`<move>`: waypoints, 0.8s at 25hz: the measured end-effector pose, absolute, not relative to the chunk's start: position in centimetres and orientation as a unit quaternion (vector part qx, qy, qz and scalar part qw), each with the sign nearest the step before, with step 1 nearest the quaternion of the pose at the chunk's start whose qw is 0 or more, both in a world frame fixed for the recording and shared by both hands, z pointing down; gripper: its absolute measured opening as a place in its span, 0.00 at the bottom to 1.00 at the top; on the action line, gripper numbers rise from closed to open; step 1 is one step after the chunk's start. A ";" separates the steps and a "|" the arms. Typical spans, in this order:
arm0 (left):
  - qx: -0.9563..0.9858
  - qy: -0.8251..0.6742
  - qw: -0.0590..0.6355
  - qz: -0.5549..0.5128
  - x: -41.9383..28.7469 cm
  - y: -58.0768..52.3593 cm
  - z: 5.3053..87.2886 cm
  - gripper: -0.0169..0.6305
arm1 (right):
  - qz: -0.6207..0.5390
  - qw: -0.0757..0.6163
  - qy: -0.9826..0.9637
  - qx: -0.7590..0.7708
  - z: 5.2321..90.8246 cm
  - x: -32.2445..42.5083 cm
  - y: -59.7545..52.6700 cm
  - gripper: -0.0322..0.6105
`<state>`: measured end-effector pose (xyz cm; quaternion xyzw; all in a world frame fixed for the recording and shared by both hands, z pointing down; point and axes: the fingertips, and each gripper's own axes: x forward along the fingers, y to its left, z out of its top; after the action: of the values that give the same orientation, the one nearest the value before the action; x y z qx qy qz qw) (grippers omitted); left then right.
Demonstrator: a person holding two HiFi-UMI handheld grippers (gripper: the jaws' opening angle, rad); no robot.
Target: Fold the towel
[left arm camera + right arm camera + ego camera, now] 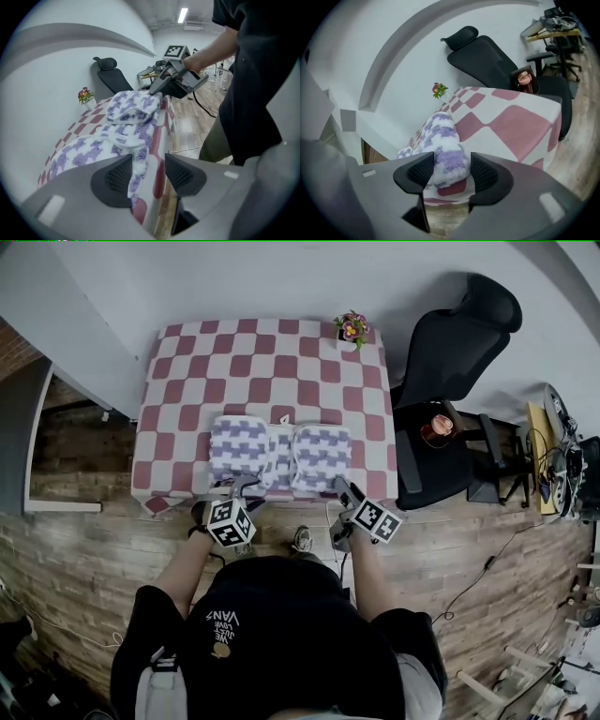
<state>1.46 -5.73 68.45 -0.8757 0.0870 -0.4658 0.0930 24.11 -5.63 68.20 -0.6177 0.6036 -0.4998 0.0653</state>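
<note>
A black office chair (459,343) stands beside the checkered table (187,362) on wood-plank floor (94,549).

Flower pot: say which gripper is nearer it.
Right. The right gripper is at the near table edge, roughly in line with the flower pot; the left gripper is farther left.

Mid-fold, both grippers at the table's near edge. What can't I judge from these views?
- Head view: the towel's near corners, hidden under the left gripper and right gripper.
- Left gripper view: whether the towel's hanging strip touches the pad beside it; the jaw covers its edge.
- Right gripper view: the towel's layers; its near end hides the rest.
- Red object on the chair: too small to identify.
</note>
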 end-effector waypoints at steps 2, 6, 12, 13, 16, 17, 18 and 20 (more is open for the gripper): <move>-0.875 0.081 0.099 -0.467 1.4 -5.4 68.6 0.32 | -0.502 0.074 0.596 -0.622 68.4 24.2 -5.7 0.41; -0.871 0.068 0.121 -0.472 1.5 -4.6 68.9 0.33 | -0.516 0.092 0.599 -0.605 68.5 23.4 -6.0 0.32; -0.883 0.110 0.121 -0.440 1.0 -5.5 66.8 0.33 | -0.462 0.082 0.627 -0.622 66.3 22.8 -6.2 0.15; -0.886 0.120 0.121 -0.432 0.7 -5.7 66.1 0.33 | -0.442 0.066 0.637 -0.628 65.5 22.5 -6.3 0.15; -0.894 0.151 0.119 -0.405 -0.3 -6.1 64.2 0.33 | -0.372 0.014 0.674 -0.637 62.5 20.9 -7.1 0.15; -0.896 0.160 0.118 -0.397 -0.7 -6.2 63.7 0.33 | -0.349 -0.004 0.688 -0.637 61.5 20.1 -7.5 0.15; -0.898 0.170 0.114 -0.390 -1.2 -6.3 63.3 0.32 | -0.324 -0.020 0.701 -0.634 60.5 19.1 -7.9 0.15; -0.900 0.189 0.104 -0.378 -2.3 -6.6 62.8 0.33 | -0.277 -0.046 0.729 -0.625 58.4 16.9 -8.8 0.15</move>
<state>-2.30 -6.57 62.77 -0.9002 0.1887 -0.3784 0.1040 16.91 -8.75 58.43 -0.6246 0.7286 -0.2774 -0.0461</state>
